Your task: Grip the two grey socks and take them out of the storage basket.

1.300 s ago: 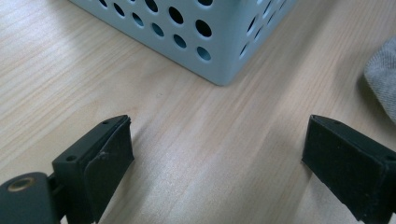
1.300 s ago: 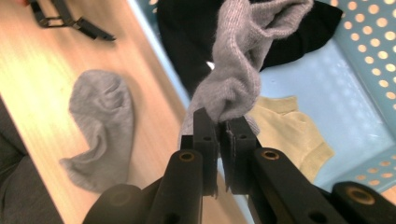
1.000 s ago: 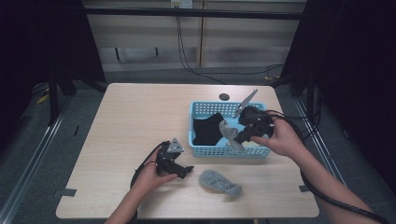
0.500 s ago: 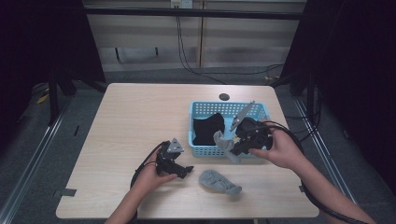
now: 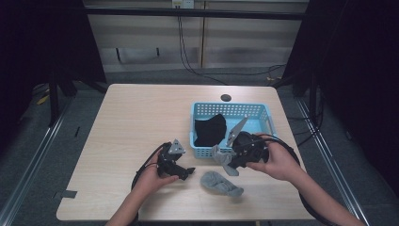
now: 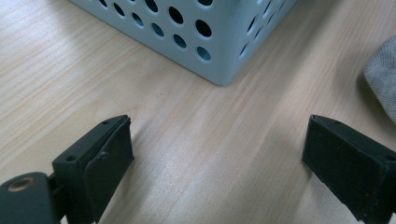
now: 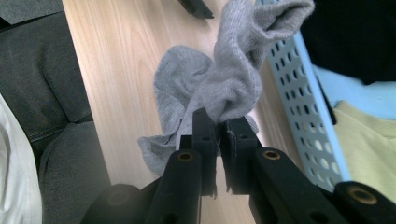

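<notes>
My right gripper (image 5: 231, 162) is shut on a grey sock (image 5: 219, 154) that hangs just in front of the blue basket (image 5: 230, 107), above the table. In the right gripper view the held sock (image 7: 233, 88) bunches up from the shut jaws of that gripper (image 7: 219, 123). A second grey sock (image 5: 221, 183) lies on the table just below. My left gripper (image 5: 188, 172) rests low on the table to the left of it. It (image 6: 219, 140) is open with nothing between its jaws, facing the basket's corner (image 6: 219, 46) and the lying sock's edge (image 6: 380, 84).
Inside the basket lie a black cloth (image 5: 210, 129) and a yellow cloth (image 7: 369, 140). A dark round hole (image 5: 226, 98) marks the table behind the basket. The table's left half (image 5: 131, 122) is bare wood. A person's lap shows at the table's near edge (image 7: 56, 93).
My right gripper has carried the grey sock from over the basket forward and down, past its front wall, to near the lying sock. The left gripper has stayed put.
</notes>
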The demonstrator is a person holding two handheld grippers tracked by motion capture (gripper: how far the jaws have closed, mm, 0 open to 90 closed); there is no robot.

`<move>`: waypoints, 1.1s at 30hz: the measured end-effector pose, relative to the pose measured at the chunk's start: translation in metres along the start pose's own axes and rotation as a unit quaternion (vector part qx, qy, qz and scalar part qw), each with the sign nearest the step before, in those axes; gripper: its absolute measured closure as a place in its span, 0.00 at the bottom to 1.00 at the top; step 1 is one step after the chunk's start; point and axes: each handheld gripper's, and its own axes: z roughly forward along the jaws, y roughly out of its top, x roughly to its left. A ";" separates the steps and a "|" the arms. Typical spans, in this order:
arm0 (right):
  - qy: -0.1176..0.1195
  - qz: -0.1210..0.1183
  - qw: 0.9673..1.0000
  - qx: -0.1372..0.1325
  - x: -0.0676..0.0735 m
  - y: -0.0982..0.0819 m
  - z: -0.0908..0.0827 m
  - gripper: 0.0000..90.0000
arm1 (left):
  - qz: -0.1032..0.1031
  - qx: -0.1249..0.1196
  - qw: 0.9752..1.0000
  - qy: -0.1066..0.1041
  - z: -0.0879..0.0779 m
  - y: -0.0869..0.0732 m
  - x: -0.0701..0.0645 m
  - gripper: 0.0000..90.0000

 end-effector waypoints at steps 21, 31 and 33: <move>0.016 0.011 1.000 0.023 -0.005 -0.002 0.046 0.94 | 0.005 0.004 1.000 0.000 0.000 0.000 0.001 0.09; 0.008 0.011 0.999 0.032 -0.009 0.001 0.055 0.94 | 0.005 0.004 1.000 0.000 -0.001 0.000 0.001 0.09; 0.006 0.011 0.999 0.034 -0.008 0.001 0.057 0.94 | 0.005 0.004 1.000 0.000 -0.001 0.000 0.001 0.09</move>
